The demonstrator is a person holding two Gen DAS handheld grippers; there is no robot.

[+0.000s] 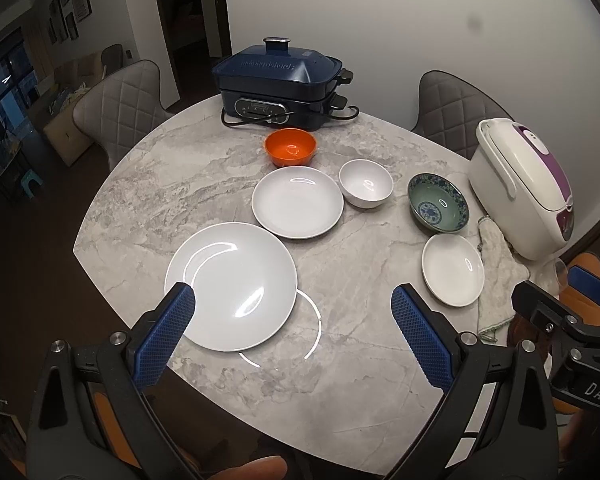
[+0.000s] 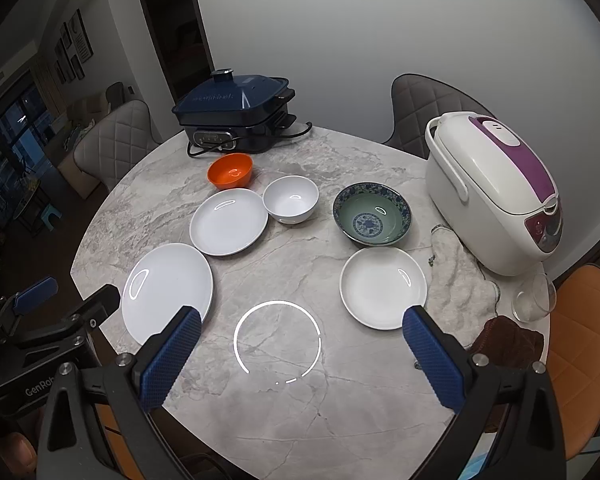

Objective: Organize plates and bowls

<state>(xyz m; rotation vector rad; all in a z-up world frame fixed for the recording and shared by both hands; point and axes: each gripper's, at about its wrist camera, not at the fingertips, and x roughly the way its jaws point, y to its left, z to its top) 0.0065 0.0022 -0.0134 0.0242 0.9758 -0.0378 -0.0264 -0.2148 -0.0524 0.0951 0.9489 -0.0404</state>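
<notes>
1. Both my tools are empty. The left gripper [image 1: 292, 300] hangs with its jaws wide apart above the near edge of the table [image 1: 180, 152], and the right gripper [image 2: 302, 318] is spread just as wide beside it.
2. The dishes lie scattered. The large plate [image 1: 236, 280] sits by the near left edge, the medium plate [image 1: 298, 202] towards the middle, and the small plate [image 2: 382, 286] near the right side, just beside the cloth [image 2: 460, 284].
3. The orange bowl [image 1: 290, 148] is in front of the electric grill [image 1: 280, 80], close to its cord. The white bowl [image 1: 366, 188] is touching or nearly touching the medium plate, and the patterned bowl [image 2: 372, 214] stands near the rice cooker [image 2: 496, 192].
4. I judge the large plate riskiest: pushing its rim could slide it off the near edge.
5. The glazed rims look slippery, so a shallow pinch may let a dish drop and chip.
6. My right jaws could snag the cloth or knock the glass [image 2: 536, 298] at the right edge.
7. Stacking large on small would wobble.
</notes>
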